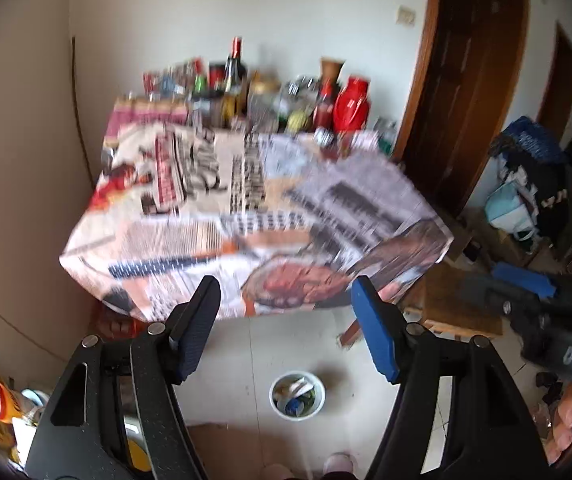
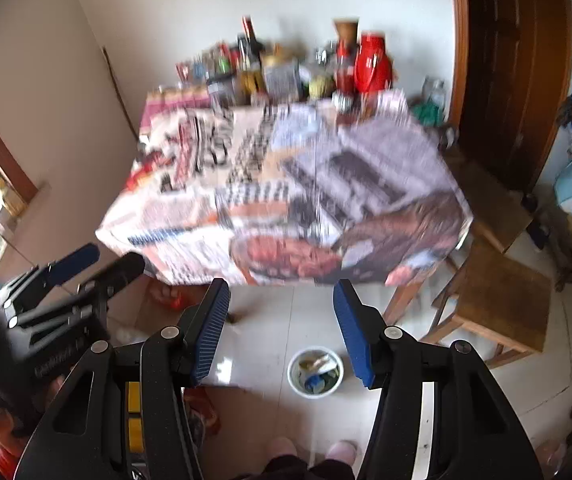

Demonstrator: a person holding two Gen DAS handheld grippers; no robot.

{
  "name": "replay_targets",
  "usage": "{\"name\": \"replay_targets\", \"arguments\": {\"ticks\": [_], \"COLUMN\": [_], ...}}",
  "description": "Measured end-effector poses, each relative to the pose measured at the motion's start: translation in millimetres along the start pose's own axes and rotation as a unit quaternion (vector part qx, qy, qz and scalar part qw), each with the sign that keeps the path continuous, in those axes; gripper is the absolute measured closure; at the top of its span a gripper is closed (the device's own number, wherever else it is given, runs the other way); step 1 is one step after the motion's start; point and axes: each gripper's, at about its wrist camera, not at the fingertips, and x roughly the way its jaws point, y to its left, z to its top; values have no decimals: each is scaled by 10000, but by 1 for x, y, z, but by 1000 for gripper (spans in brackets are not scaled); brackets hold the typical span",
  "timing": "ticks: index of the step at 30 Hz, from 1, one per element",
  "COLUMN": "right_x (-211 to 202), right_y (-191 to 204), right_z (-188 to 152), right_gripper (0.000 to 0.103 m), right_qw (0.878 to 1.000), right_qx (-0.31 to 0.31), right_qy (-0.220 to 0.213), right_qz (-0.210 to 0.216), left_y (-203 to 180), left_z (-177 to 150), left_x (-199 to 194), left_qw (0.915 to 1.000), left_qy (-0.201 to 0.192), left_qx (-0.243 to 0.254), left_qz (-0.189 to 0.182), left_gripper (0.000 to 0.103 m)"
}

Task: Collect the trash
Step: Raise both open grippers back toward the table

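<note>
The table (image 1: 246,208) fills most of what I see, draped in a newspaper-print cloth whose near part looks bare through the blur, while bottles and jars (image 1: 254,92) crowd its far edge against the wall. A wooden stool (image 2: 497,300) stands off its right corner. On the tiled floor in front of my feet sits the small white bin (image 1: 297,396), already holding scraps of trash (image 1: 297,394); that is where the task's things lie now, and I can make out no loose litter on the cloth. My left gripper (image 1: 286,328) hangs over the floor short of the table with its jaws apart and nothing between them; my right gripper (image 2: 282,328) is just the same, spread and empty, with the bin showing below the gap. I judge this to be a search for the next piece. To do it well I should hold both hands steady so the blur clears, scan the cloth and the floor around the bin, and approach any scrap with jaws wide.
</note>
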Motion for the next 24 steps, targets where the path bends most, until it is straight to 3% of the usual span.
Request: {"name": "replay_targets", "arguments": {"ticks": [5, 12, 17, 21, 24], "right_x": [-47, -89, -103, -94, -86], "right_y": [13, 24, 21, 17, 7], "right_z": [17, 30, 41, 60, 77], "right_gripper": [52, 47, 23, 22, 22], "right_qw": [9985, 9921, 9852, 9806, 9788], "right_qx": [57, 75, 10, -84, -93], "right_qy": [-543, -1155, -1542, -1682, -1746], "right_qz": [-103, -481, -750, -1001, -1067], "left_y": [2, 5, 6, 2, -2], "left_z": [17, 40, 62, 76, 93], "left_x": [-48, -77, -72, -62, -46], "left_qw": [9992, 9971, 9968, 9956, 9952], "left_qy": [-305, -592, -648, -827, -883], "left_qx": [42, 254, 209, 276, 254], "left_qz": [-249, -411, -429, -335, -334], "left_gripper": [36, 35, 29, 18, 18]}}
